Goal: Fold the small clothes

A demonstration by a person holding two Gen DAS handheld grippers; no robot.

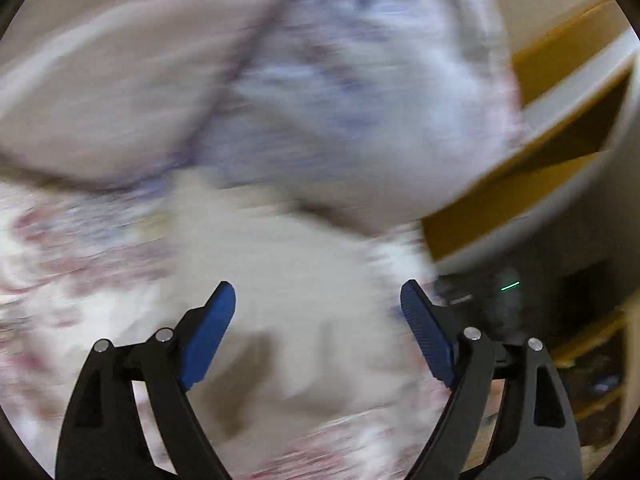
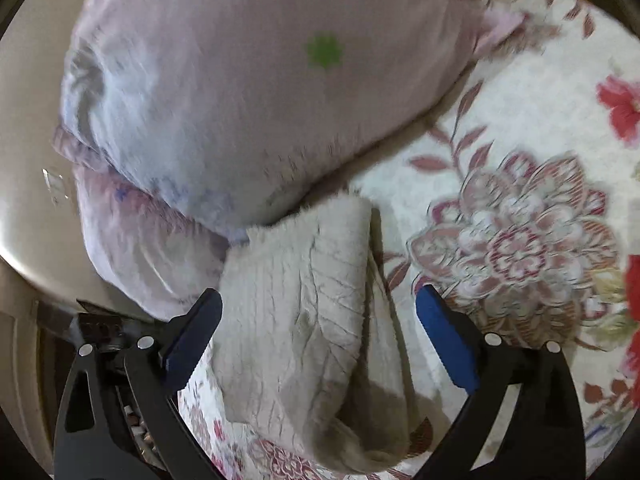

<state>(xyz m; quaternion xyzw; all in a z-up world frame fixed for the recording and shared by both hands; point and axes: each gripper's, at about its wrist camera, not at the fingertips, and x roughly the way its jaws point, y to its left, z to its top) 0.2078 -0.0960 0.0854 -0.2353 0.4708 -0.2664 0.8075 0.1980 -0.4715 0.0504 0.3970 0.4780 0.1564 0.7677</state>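
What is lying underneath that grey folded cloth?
The grey ribbed folded cloth lies on a white floral bedspread, which shows all around it. Whatever is directly beneath or within its folds is hidden.

Both tools are held low and pointed forward, seen from behind their black linkages. The left gripper [image 1: 318, 294] has its jaws spread wide, blue pads [image 1: 208, 340] facing each other across an empty gap. The right gripper [image 2: 318, 300] is likewise spread, one blue pad [image 2: 448, 344] on either side, nothing pinched between them. No hands or wrists show.
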